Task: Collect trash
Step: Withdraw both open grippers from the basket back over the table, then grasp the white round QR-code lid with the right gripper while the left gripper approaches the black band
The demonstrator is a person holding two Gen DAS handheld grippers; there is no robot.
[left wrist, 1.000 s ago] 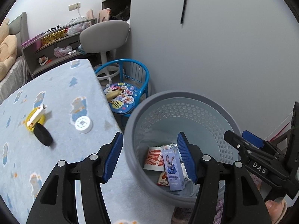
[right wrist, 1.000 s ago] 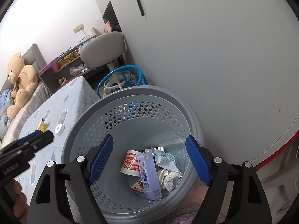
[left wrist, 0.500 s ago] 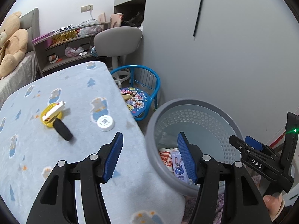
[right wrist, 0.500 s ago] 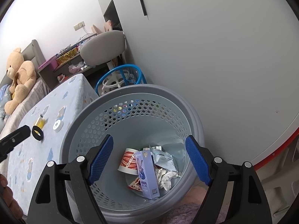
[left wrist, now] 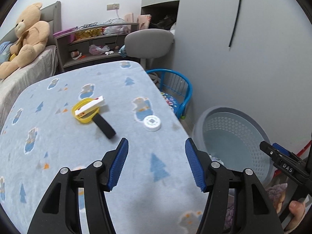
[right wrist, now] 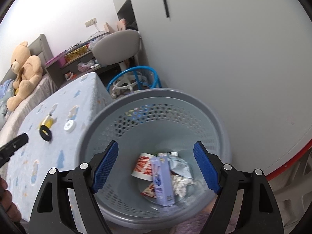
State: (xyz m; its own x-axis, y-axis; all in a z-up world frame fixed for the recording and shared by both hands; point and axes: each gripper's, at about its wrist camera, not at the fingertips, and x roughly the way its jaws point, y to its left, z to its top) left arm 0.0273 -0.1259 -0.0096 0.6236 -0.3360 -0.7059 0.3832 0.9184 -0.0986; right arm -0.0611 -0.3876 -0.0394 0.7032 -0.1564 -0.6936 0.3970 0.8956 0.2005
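The left gripper [left wrist: 156, 163] has its jaws spread and empty, hanging over the blue patterned surface [left wrist: 58, 136]. At about eleven o'clock from it lies a black ring [left wrist: 104, 127], and just beyond that a yellow ring [left wrist: 84, 113] with a small white box [left wrist: 90, 105] resting across it; a white round lid [left wrist: 152, 123] sits near twelve o'clock. The right gripper [right wrist: 156, 165] is likewise spread with nothing between the jaws, poised over the grey perforated basket [right wrist: 136, 105]. Inside the basket are a purple carton [right wrist: 162, 177], a red-and-white paper cup [right wrist: 143, 166] and crumpled wrappers [right wrist: 180, 183], so part of the collecting looks done; the four things on the surface seem to be what is left. The only legible writing is "DAS" on the right gripper's finger; the lid's print is too small to read
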